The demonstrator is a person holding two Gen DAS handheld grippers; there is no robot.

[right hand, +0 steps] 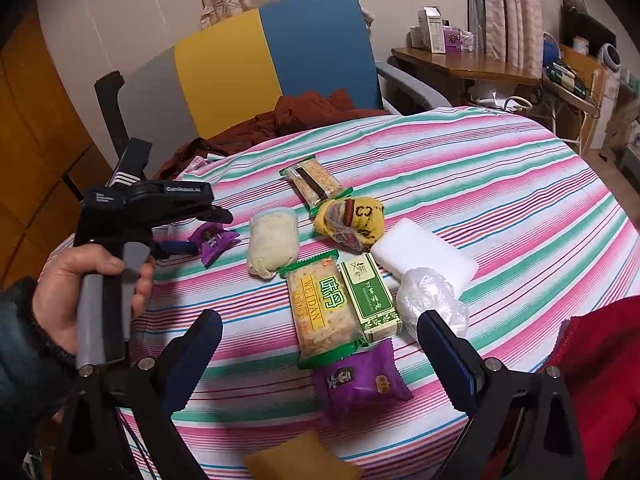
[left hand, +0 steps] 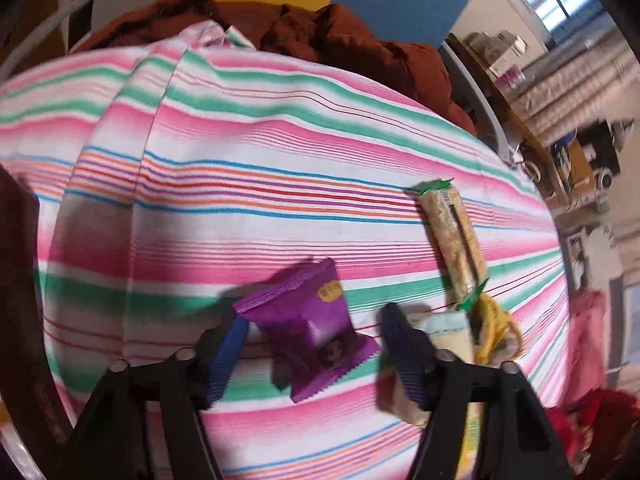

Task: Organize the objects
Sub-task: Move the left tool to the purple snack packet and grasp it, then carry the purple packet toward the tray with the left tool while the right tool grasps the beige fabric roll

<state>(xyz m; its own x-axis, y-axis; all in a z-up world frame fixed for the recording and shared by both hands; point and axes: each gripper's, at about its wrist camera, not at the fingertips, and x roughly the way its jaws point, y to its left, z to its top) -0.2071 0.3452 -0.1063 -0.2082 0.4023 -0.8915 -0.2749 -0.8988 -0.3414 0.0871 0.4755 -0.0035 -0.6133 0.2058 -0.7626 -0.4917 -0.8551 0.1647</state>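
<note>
- Left gripper (left hand: pixel 316 316) half spread, angled steeply down at the cloth, straddling purple snack packet (left hand: pixel 308 328); left pad looks to be at the packet's edge, right pad apart from it. Blurred, so contact unsure; not pinching yet.
- Right gripper (right hand: pixel 320 316) spread wide, hovering over the nearer pile, gripping nothing.
- Packet location: flat on striped tablecloth (left hand: pixel 240 140), on the left side of the spread, just beside pale wrapped bun (left hand: pixel 444 332), apart from the other snacks.
- Packet pose: printed face up, long axis running away from the left wrist camera, far crimped end leaning left, near crimped end leaning right. Fingers thus set across the short width, slightly skewed to it.
- Risk: one pad landing first, shoving the slick wrapper sideways or spinning it on the cloth; cause is the off-centre straddle and the skew.
- Risk: right finger (left hand: pixel 400 340) nearly against the bun; closing or sinking further likely nudges it, or catches its wrap along with the packet.
- Risk: pads digging into loose cloth and bunching it, dragging neighbours such as yellow wrapped lump (left hand: pixel 496 332).
- Risk: shallow pinch on the puffy foil, slipping out on lift, or crushing the contents if squeezed hard.
</note>
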